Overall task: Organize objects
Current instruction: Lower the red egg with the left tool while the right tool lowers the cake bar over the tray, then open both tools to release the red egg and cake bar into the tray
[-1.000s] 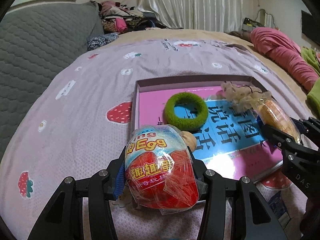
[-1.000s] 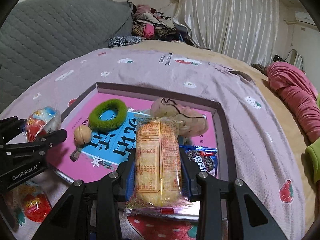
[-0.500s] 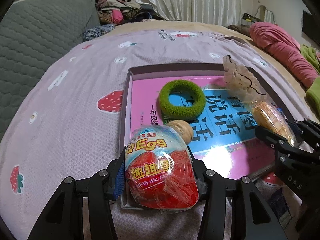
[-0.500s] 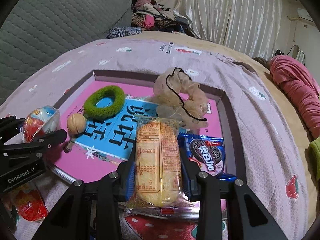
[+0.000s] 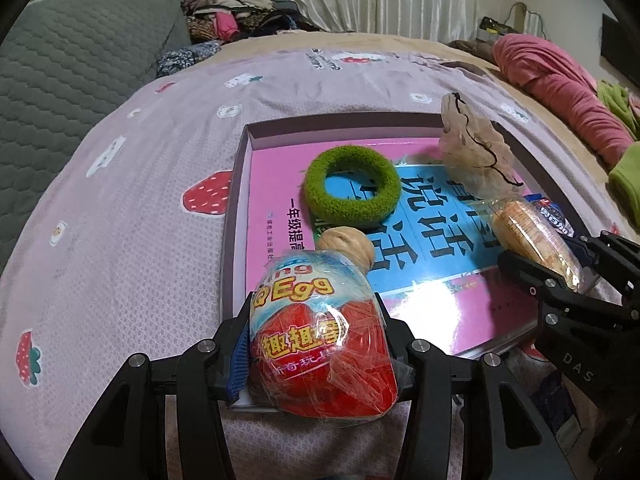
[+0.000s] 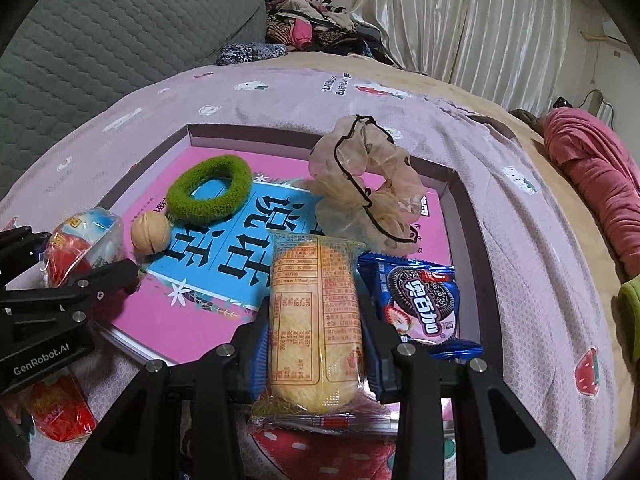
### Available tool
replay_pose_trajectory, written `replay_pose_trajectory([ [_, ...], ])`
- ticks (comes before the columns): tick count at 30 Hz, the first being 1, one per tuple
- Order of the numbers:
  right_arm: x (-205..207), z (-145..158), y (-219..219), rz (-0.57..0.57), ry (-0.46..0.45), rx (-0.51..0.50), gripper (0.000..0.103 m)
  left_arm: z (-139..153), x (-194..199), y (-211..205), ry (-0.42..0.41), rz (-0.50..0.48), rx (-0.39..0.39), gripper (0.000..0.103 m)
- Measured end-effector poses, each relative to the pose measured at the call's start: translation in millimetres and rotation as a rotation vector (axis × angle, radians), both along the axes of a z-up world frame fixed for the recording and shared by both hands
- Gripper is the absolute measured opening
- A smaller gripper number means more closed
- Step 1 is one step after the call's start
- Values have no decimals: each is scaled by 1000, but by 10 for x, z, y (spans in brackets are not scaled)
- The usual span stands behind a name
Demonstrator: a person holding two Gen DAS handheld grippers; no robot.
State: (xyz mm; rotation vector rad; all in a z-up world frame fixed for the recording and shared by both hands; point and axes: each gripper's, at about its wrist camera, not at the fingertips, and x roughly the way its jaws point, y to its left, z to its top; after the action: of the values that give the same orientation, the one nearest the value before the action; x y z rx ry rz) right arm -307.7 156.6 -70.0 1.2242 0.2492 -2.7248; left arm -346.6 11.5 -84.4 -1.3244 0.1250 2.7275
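I've got the left gripper [image 5: 320,344] clamped on the wrapped toy egg [image 5: 320,332], jaws pinching its sides so the crinkly film doesn't slip; it hangs over the near-left corner of the box lid tray [image 5: 236,208], looks ready to drop in. The right gripper [image 6: 316,340] has its jaws closed on the yellow cracker pack [image 6: 316,320], gripped across the narrow width, long axis pointing forward, so it can lie flat in the tray; it sits above the near edge, just beside the blue cookie packet [image 6: 420,300], which already lies in the tray's right side.

Another red wrapped snack [image 6: 56,408] lies on the bedspread [image 5: 120,220] outside the tray, near left, so I judge that's not sorted yet.

Further in: walnut [image 5: 348,244] just beyond the egg, on the pink-and-blue book cover [image 5: 440,240] lining the tray. Then the green fuzzy ring [image 5: 352,188], flat. Sheer beige scrunchie [image 6: 364,184] bunched toward the far right. Free floor remains near left and centre, my guess for both drops.

Beyond the bed: grey quilted headboard [image 5: 72,72], clothes pile, curtains.
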Motion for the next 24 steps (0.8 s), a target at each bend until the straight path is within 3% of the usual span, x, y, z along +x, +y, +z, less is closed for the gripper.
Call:
replay_pose_trajectory([
  [9,8,-15,-37,2,-11,23,53,-30,-3,-1,-42,-14,24,53],
  [13,14,-16,-43,2,-10,32,56,-7,12,-10,-37,-12,16,54],
  [17,27,-1,-11,-3,-10,19,56,63,55,-24,-14,-9,12,68],
  [24,64,53,-17,-2,7,20,57,175,117,-73,11,-4,24,68],
])
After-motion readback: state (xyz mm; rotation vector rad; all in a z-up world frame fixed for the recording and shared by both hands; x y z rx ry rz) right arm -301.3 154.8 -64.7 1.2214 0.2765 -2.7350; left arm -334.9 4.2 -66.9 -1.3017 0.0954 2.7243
